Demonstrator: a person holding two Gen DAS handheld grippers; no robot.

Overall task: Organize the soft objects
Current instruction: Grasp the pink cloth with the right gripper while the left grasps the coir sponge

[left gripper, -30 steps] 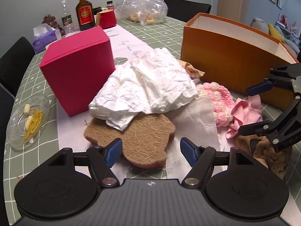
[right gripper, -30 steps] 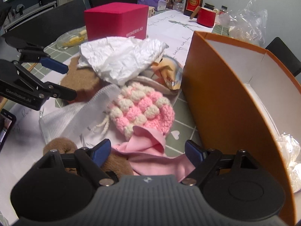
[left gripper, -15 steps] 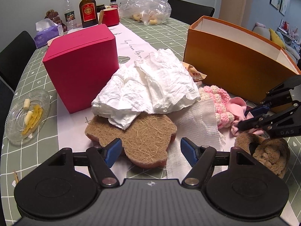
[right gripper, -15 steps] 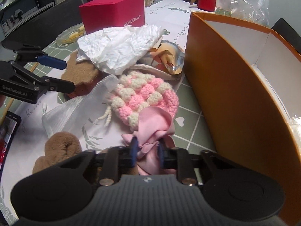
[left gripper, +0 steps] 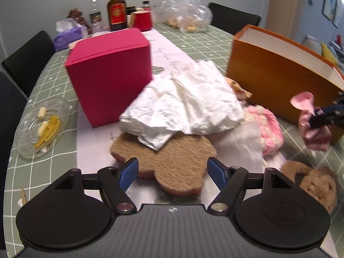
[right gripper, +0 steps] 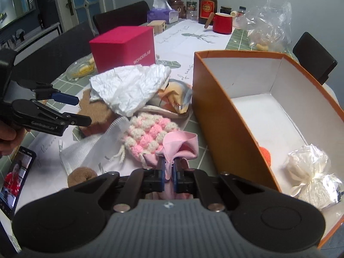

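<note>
My right gripper (right gripper: 169,173) is shut on a pink cloth (right gripper: 179,144) and holds it lifted above the table, beside the open orange box (right gripper: 217,107); the cloth also shows in the left wrist view (left gripper: 309,120). My left gripper (left gripper: 173,172) is open and empty over a brown fibre mat (left gripper: 172,161). A crumpled white paper (left gripper: 182,105) lies on the mat. A pink and white crochet pouch (right gripper: 150,135) and a white woven cloth (right gripper: 92,146) lie between the grippers. A brown plush (left gripper: 311,180) lies at the right.
A red box (left gripper: 109,73) stands behind the pile. A glass dish (left gripper: 40,126) with scraps sits left. The orange box holds a white wrapped bundle (right gripper: 309,172) and an orange ball (right gripper: 264,152). Bottles, a red mug (right gripper: 222,22) and a plastic bag stand far back. A phone (right gripper: 15,176) lies at the left.
My right gripper closed on the pink cloth and lifted it off the table toward the orange box. My left gripper stayed open over the mat.
</note>
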